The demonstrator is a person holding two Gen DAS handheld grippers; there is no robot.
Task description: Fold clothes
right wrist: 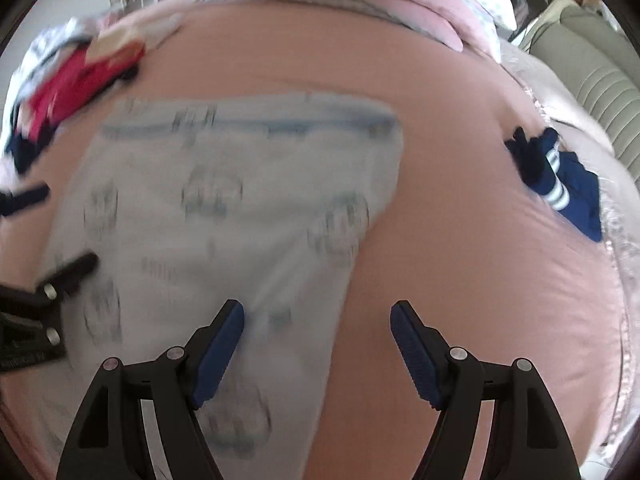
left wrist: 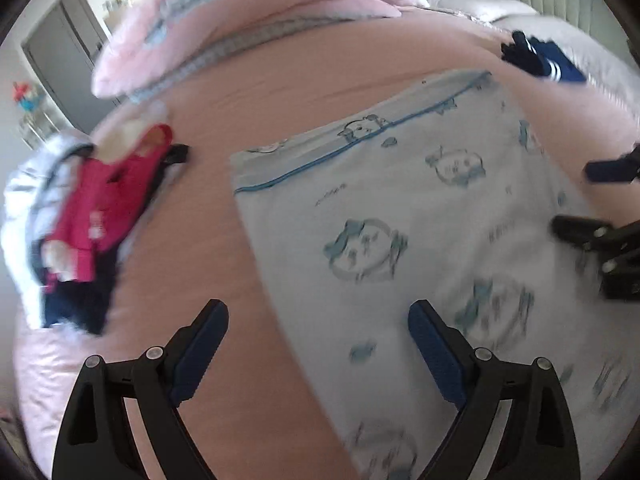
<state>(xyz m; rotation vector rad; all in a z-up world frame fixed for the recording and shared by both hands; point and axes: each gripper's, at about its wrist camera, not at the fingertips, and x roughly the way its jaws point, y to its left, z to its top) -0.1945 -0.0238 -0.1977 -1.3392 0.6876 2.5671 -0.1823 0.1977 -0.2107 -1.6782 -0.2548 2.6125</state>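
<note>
The printed garment point(left wrist: 400, 220) lies under both spread tongs point(left wrist: 318, 312).

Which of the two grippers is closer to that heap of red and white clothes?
Left. The left gripper hovers over the pale printed garment's edge on the side facing the heap. The right gripper hangs over the garment's opposite edge, nearer the navy striped item.

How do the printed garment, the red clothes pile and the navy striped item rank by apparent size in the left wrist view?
1. Printed garment, by far the largest.
2. Red clothes pile.
3. Navy striped item, the smallest as seen, though it lies farthest from the camera, so its true size is unsure.
</note>
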